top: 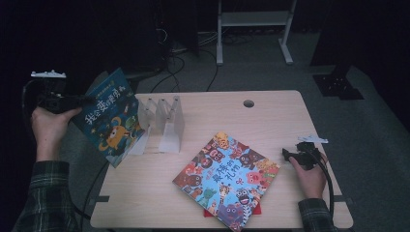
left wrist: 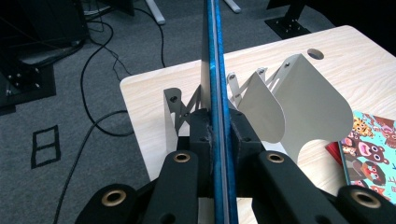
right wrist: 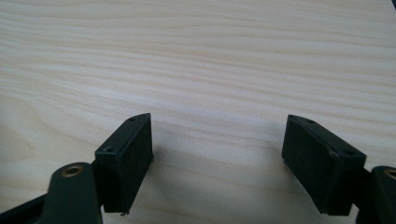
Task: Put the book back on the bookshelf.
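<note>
A blue picture book stands tilted at the table's left edge, its lower corner beside a white metal book rack. My left gripper is shut on the book's upper left edge. In the left gripper view the book's thin blue edge runs up between the pads of that gripper, with the rack's dividers just beyond. A second, colourful book lies flat at the table's front centre. My right gripper rests low by the table's right edge, open, with bare wood between its pads.
The wooden table has a round cable hole at the back. Something red peeks out under the flat book. Cables and a white frame leg lie on the grey carpet behind the table.
</note>
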Tool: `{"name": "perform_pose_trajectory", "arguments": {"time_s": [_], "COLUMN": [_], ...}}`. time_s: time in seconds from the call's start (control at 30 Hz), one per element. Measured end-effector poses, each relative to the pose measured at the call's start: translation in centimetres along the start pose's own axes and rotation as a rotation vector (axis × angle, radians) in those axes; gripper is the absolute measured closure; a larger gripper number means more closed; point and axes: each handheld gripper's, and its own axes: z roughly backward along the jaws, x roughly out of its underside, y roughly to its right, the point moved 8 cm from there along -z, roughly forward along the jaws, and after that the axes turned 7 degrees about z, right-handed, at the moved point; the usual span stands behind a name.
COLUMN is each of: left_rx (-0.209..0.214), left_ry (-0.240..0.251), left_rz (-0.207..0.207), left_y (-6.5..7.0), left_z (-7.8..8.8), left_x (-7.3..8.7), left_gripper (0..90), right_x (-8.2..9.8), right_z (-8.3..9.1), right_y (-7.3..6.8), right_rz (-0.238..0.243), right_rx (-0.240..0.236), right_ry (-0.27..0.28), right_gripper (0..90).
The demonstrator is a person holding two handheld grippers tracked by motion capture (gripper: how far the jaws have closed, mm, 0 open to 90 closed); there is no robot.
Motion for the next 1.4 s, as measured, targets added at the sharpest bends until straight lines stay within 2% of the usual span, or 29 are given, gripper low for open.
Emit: {"name": "perform_pose_trajectory", "arguments": {"time_s": [0.17, 0.3, 0.63, 0.7, 0.83, 0.87, 1.1, 1.2, 1.4], "left_rx": [-0.003, -0.018, -0.053, -0.051, -0.053, -0.046, 0.015, 0.041, 0.069], "left_ry": [-0.026, -0.021, 0.006, 0.009, 0.005, 0.001, -0.038, -0.036, -0.052], "left_rz": [-0.010, -0.020, -0.053, -0.057, -0.067, -0.072, -0.105, -0.120, -0.159], "left_y": [0.1, 0.0, 0.2, 0.4, 0.7, 0.8, 3.1, 4.1, 6.5], "left_z": [0.0, 0.3, 2.8, 3.2, 3.4, 3.4, 2.4, 1.7, 0.2], "left_x": [0.0, -0.4, -2.2, -2.2, -1.9, -1.7, -0.2, 0.7, 2.3], "left_gripper": [79.8, 73.4, 71.1, 74.5, 87.0, 87.0, 89.8, 89.5, 86.5], "right_x": [0.0, 0.0, 0.0, 0.0, 0.0, 0.0, 0.0, 0.0, 0.0], "right_z": [0.0, 0.0, 0.0, 0.0, 0.0, 0.0, 0.0, 0.0, 0.0], "right_y": [0.0, 0.0, 0.0, 0.0, 0.0, 0.0, 0.0, 0.0, 0.0], "right_rz": [0.000, 0.000, -0.001, -0.001, -0.001, -0.001, 0.000, 0.000, 0.000], "right_rx": [0.000, 0.000, 0.000, 0.000, 0.000, 0.000, 0.000, 0.000, 0.000], "right_ry": [0.000, 0.000, 0.000, 0.000, 0.000, 0.000, 0.000, 0.000, 0.000], "right_gripper": [23.4, 23.4, 23.4, 23.4, 23.4, 23.4, 23.4, 23.5, 23.5]}}
